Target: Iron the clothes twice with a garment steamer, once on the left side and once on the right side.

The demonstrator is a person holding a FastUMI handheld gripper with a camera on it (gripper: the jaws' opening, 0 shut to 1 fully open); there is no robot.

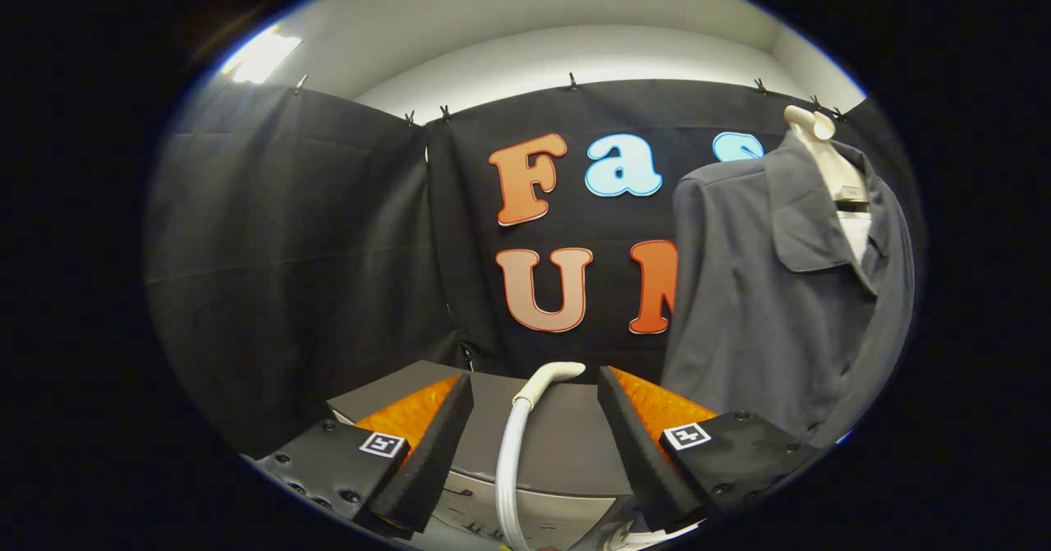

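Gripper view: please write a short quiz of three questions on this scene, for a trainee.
1. True or false: both fingers of the gripper press on the steamer head.
2. Where does the grey shirt hang? A) flat on the table B) on a pale mannequin form, beyond the right-hand finger C) between the fingers
3. Fill in: the white hose runs up between the fingers to the steamer ____.

Key: 1 false, the fingers stand apart with the hose in the gap, untouched; 2 B; 3 head.
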